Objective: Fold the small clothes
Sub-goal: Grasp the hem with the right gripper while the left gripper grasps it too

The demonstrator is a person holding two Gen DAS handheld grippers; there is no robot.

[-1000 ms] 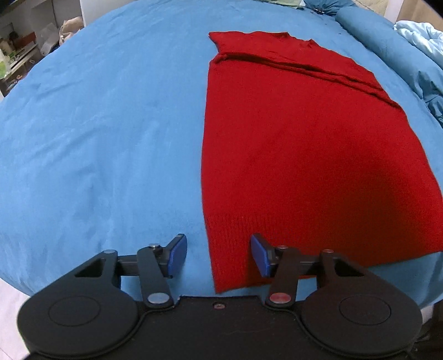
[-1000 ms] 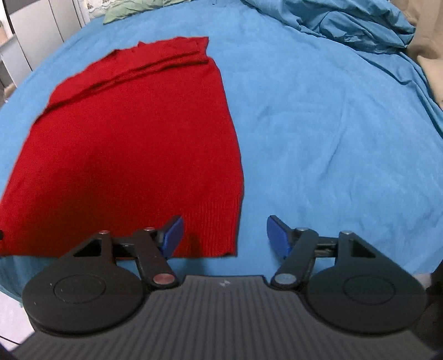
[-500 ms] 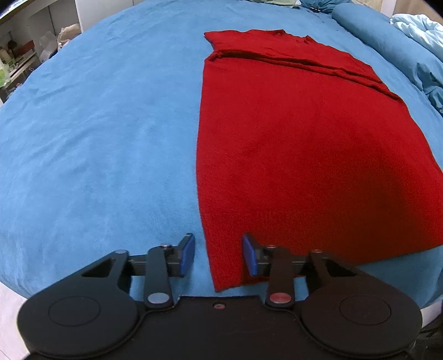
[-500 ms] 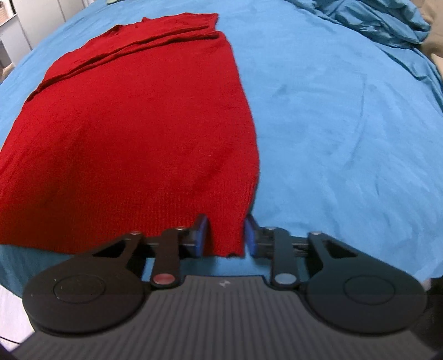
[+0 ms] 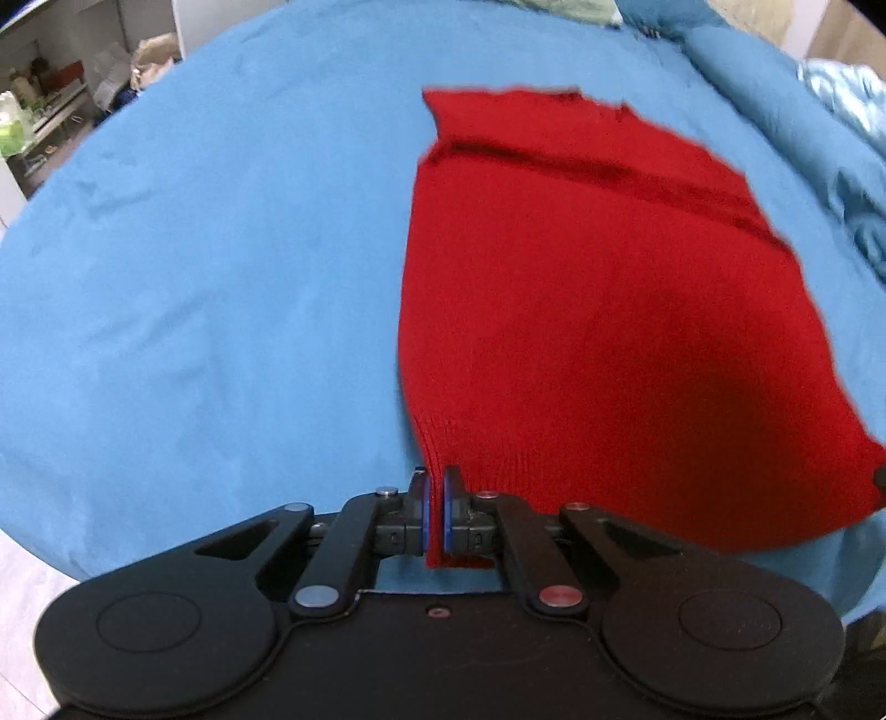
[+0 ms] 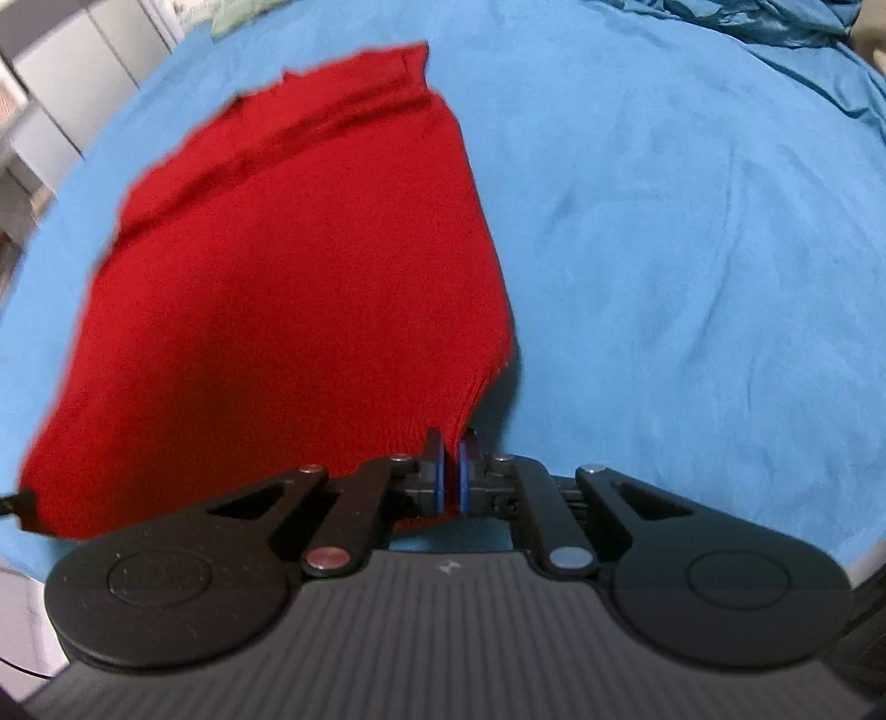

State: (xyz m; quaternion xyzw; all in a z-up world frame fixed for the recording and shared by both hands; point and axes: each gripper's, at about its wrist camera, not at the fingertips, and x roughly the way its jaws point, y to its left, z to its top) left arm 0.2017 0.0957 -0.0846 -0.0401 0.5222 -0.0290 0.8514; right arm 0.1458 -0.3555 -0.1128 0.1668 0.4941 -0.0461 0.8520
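Note:
A red knit garment (image 5: 598, 310) lies on a blue bedsheet (image 5: 210, 277), its folded-in top at the far end. My left gripper (image 5: 434, 493) is shut on the garment's near left hem corner and holds it lifted off the sheet. In the right wrist view the same garment (image 6: 299, 277) fills the left half, and my right gripper (image 6: 451, 459) is shut on its near right hem corner, also lifted. The near hem hangs between the two grippers. Each gripper's tip shows at the edge of the other's view.
A bunched blue duvet (image 6: 775, 33) lies at the far right of the bed, also seen in the left wrist view (image 5: 841, 127). Shelves with clutter (image 5: 39, 122) stand beyond the bed's far left. The bed's near edge runs just under both grippers.
Both grippers have closed from open onto the garment's near hem corners. They have lifted the hem off the sheet.

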